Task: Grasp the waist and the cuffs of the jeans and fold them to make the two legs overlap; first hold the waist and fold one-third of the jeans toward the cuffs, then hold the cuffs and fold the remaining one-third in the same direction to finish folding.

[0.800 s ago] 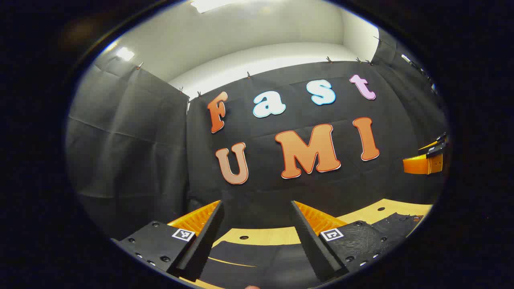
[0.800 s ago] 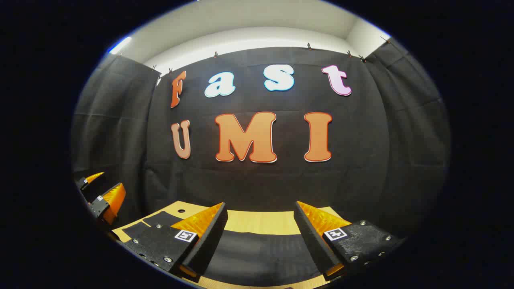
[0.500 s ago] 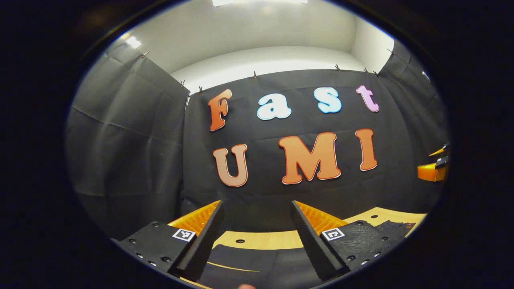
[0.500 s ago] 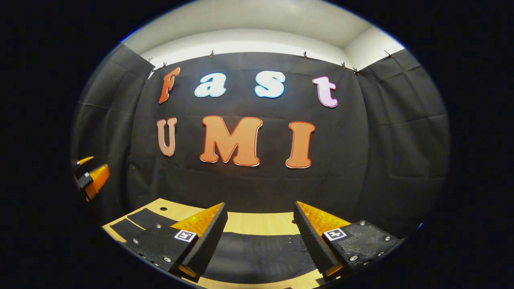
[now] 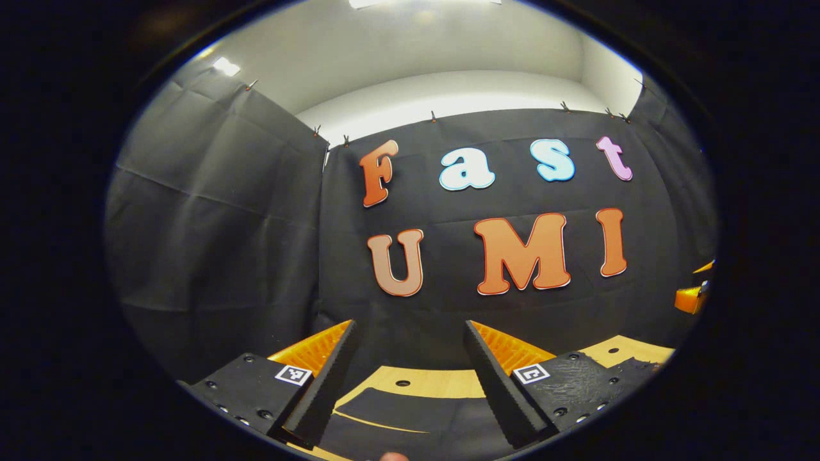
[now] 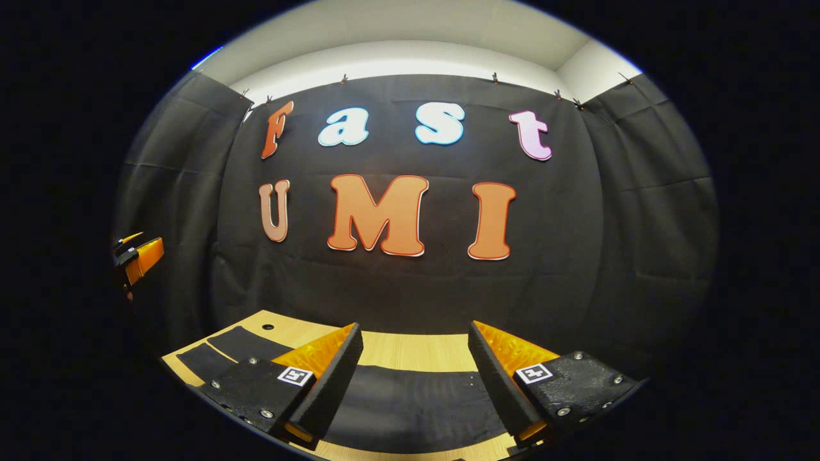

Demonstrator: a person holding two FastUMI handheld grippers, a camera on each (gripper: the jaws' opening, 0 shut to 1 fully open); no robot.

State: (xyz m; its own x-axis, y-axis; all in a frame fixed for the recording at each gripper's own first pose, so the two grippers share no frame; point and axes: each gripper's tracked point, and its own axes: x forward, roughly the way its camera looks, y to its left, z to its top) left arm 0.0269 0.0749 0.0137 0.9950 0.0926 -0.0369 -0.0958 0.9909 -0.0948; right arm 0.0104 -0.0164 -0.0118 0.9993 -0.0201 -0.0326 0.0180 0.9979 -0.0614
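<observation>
Clearly, both grippers hung above the wooden table [image 6: 410, 351] with nothing between their fingers. In the left gripper view, the left gripper [image 5: 410, 378] had its jaws spread wide, and through the gap between them the dark jeans [image 5: 397, 416] lay flat on the table, a thin light seam line running across the cloth. Beyond the jeans a strip of bare table showed with a small round hole [image 5: 402, 383] in it, and beyond that strip rose the black cloth wall [image 5: 211, 224] of the booth. More of the dark fabric lay on the table past the right-hand finger of that gripper, near another small hole.

In the right gripper view, the right gripper [image 6: 415, 371] likewise held its jaws wide apart, gripping nothing. The jeans stretched across the table beneath and between its fingers as one broad dark band, and a further part of them, split by a narrow pale line, lay on the table to the left of the left-hand finger. A band of bare table separated the jeans from the wall.

Each gripper appeared at the far edge of the other's view, well apart from the table's middle. Whether either gripper touched the jeans could not be told.
</observation>
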